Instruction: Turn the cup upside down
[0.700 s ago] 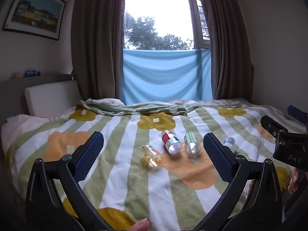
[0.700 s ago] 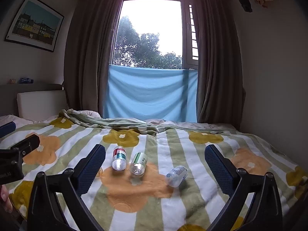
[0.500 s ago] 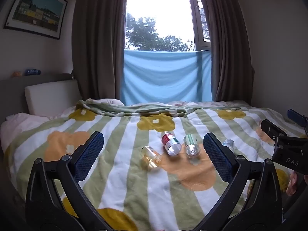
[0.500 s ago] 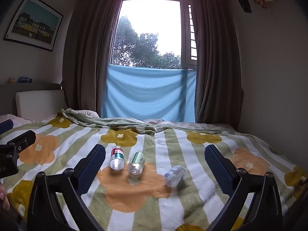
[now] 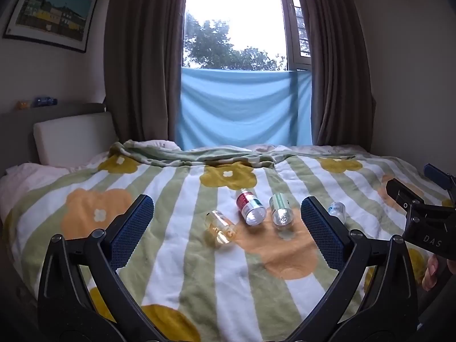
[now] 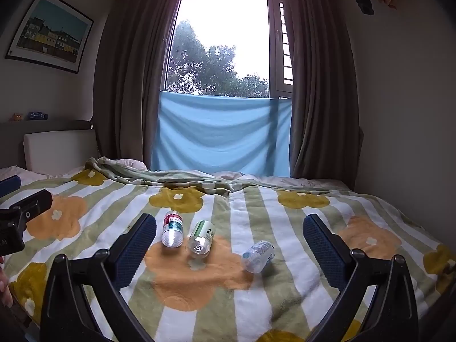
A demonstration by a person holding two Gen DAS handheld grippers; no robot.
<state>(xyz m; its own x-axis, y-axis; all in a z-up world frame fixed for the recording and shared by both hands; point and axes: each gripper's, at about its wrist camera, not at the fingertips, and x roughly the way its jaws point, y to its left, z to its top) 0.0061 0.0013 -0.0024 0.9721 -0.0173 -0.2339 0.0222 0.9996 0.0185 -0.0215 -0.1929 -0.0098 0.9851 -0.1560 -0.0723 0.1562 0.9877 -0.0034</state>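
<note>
The left gripper (image 5: pixel 226 222) has its two blue-padded fingers (image 5: pixel 132 228) spread wide, with nothing between them. The right gripper (image 6: pixel 229 240) is spread just as wide and also holds nothing.

In the left wrist view, four small bottles lie on their sides on the blanket (image 5: pixel 171 256) in the middle of the frame. The yellow bottle (image 5: pixel 221 226) lies lowest and furthest left. Up and to its right is the red bottle (image 5: pixel 250 210), and just beside that the green bottle (image 5: pixel 280 211). The blue bottle (image 5: pixel 336 209) lies further right, partly hidden behind the right finger.

In the right wrist view, three bottles show between the fingers: red (image 6: pixel 172 228), green (image 6: pixel 201 238) and blue (image 6: pixel 258 256), the blue one apart to the right.

No cup as such can be made out; the bottles are the only things on the bed.

The other gripper's black frame (image 5: pixel 424 222) shows at the right edge of the left view. A window (image 5: pixel 236 20) with brown curtains (image 5: pixel 142 57) and a blue cloth (image 5: pixel 245 108) fills the upper middle, and a picture (image 5: pixel 51 11) hangs at upper left.
</note>
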